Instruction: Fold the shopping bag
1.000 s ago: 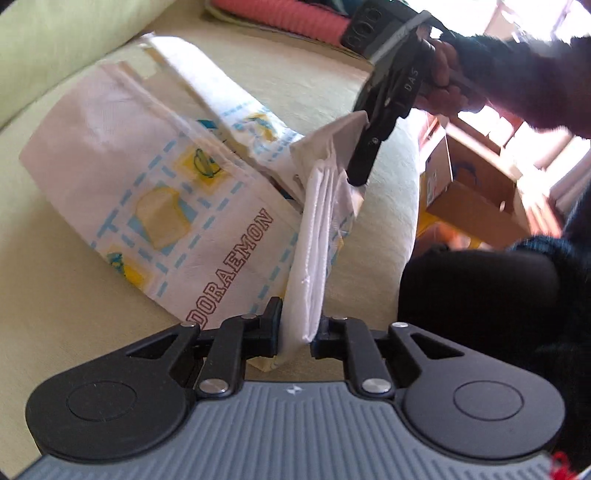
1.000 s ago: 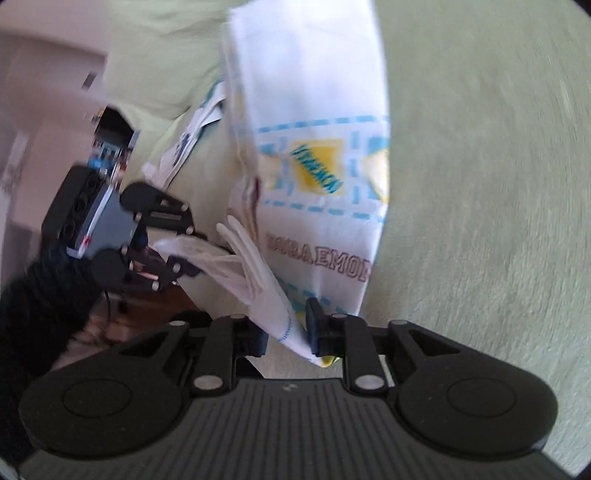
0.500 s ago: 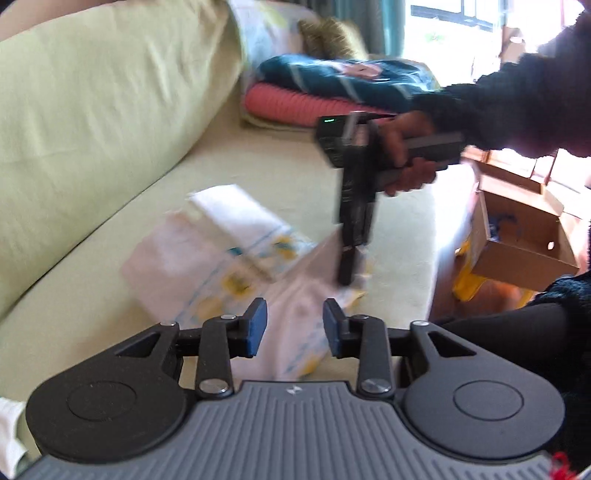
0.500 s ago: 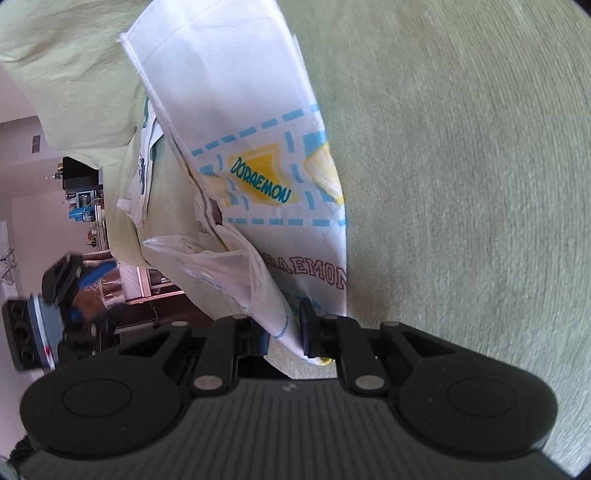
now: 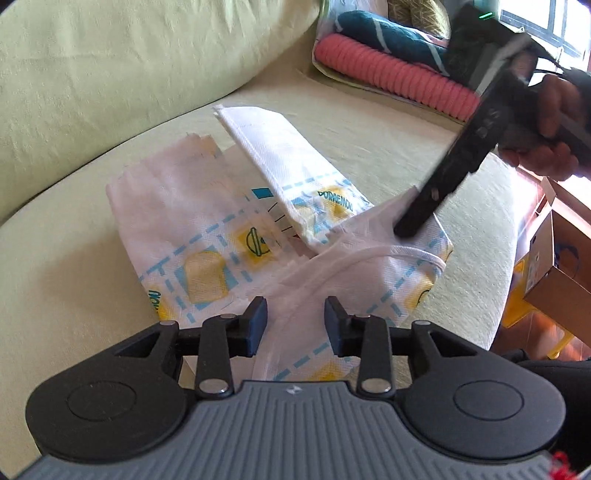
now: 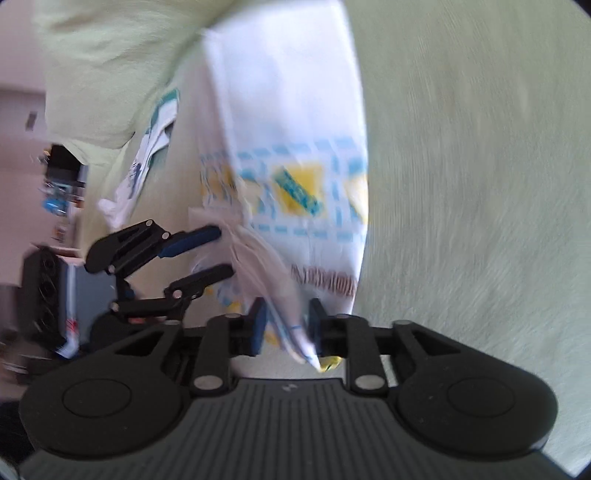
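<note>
A white shopping bag (image 5: 207,229) with blue dashed lines, yellow squares and Doraemon print lies partly folded on the green sofa seat (image 5: 55,288). My left gripper (image 5: 294,321) is open just above the bag's near edge, with a white handle strap (image 5: 391,254) running ahead of it. My right gripper (image 5: 410,225) comes down from the upper right onto the bag's right corner. In the right wrist view the right gripper (image 6: 285,326) has its jaws slightly apart with the bag's corner (image 6: 295,328) between them. The open left gripper (image 6: 207,254) shows at left there.
The sofa back cushion (image 5: 129,55) rises behind the bag. A pink knitted item (image 5: 391,74) and a dark teal cloth (image 5: 388,33) lie at the far end of the seat. A cardboard box (image 5: 557,269) stands on the floor right of the seat edge.
My left gripper let go of the bag's folded edge and opened, pulled back, then came in low over the bag. My right gripper's jaws have eased apart around the corner.
</note>
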